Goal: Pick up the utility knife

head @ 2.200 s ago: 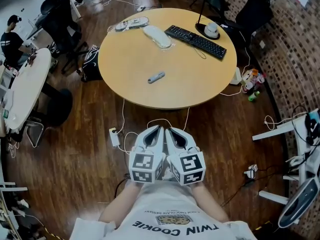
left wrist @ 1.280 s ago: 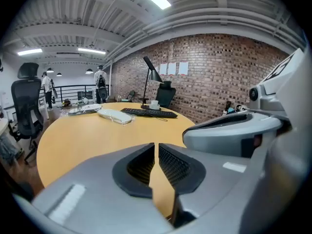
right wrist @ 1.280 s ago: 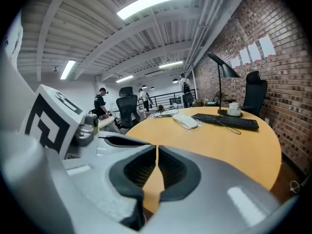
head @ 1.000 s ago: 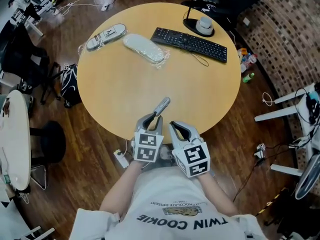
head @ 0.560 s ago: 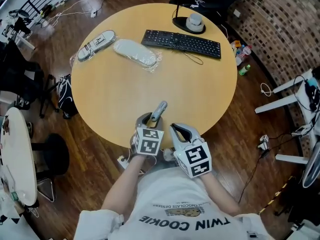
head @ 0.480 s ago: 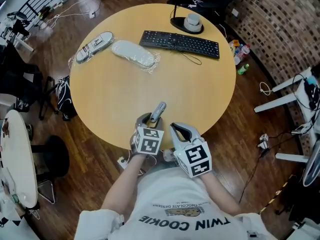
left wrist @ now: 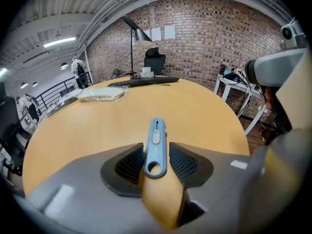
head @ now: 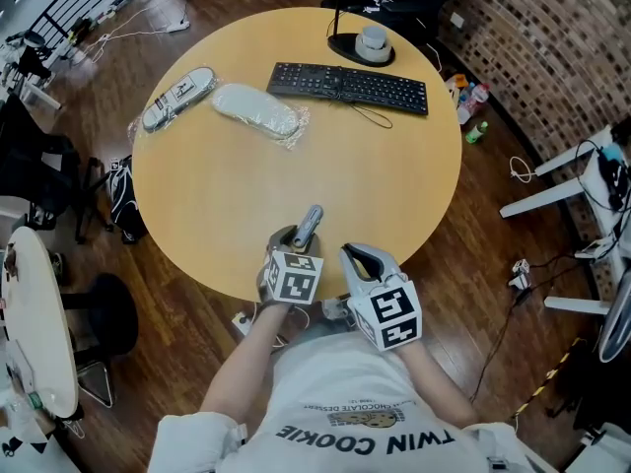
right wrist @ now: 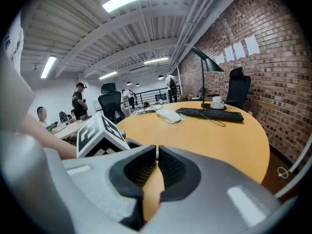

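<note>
The utility knife (head: 310, 223), pale blue-grey with a slider and a hole at its near end, lies flat on the round wooden table (head: 217, 195) close to the front edge. My left gripper (head: 293, 236) is lowered over the knife's near end. In the left gripper view the knife (left wrist: 156, 140) lies between the two ribbed pads (left wrist: 130, 164) with a thin gap on each side; the jaws are opening. My right gripper (head: 352, 256) hovers beside it over the table's edge, its pads (right wrist: 141, 168) nearly touching with nothing between them.
At the far side of the table lie a black keyboard (head: 347, 87), a lamp base with a cup (head: 373, 42), a plastic-wrapped white object (head: 256, 111) and a flat packet (head: 177, 97). A white table (head: 39, 313) and a black chair (head: 49, 161) stand at the left.
The person has come up to the table. My left gripper has sunk onto the knife's near end; the right gripper came along beside it. The knife has not moved.
</note>
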Motion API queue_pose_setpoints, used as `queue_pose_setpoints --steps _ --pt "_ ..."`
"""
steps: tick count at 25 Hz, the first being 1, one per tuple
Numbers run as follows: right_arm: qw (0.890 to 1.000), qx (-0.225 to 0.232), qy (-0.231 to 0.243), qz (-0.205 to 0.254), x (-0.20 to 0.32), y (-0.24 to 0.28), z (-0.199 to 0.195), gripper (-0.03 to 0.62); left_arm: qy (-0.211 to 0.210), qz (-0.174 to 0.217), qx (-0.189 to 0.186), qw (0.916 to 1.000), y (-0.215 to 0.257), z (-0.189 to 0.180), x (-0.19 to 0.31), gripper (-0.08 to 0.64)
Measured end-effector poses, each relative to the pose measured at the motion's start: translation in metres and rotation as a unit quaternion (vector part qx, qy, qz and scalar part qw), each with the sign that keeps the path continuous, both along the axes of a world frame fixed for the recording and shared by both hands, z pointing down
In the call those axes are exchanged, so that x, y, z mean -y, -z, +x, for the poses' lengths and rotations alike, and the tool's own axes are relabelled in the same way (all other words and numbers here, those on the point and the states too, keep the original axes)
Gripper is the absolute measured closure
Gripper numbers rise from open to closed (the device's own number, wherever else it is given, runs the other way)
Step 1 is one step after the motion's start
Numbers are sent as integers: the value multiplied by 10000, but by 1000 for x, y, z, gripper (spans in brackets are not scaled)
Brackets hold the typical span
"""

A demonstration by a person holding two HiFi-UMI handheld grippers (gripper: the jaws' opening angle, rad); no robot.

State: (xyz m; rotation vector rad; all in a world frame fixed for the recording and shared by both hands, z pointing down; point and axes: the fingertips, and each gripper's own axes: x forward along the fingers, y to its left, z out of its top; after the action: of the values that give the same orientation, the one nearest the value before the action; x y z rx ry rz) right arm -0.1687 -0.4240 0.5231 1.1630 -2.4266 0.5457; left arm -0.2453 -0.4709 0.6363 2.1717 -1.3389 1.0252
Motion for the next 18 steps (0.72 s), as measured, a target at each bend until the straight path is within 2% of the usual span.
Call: queue_pose_setpoints --steps 8,18 --pt "9999 -19 78 -73 -8 -4 -3 587 -36 16 -217 9998 -1 3 -2 413" --pt "10000 -8 54 -49 -13 -3 -2 586 206 243 -541 9980 14 -4 -4 419"
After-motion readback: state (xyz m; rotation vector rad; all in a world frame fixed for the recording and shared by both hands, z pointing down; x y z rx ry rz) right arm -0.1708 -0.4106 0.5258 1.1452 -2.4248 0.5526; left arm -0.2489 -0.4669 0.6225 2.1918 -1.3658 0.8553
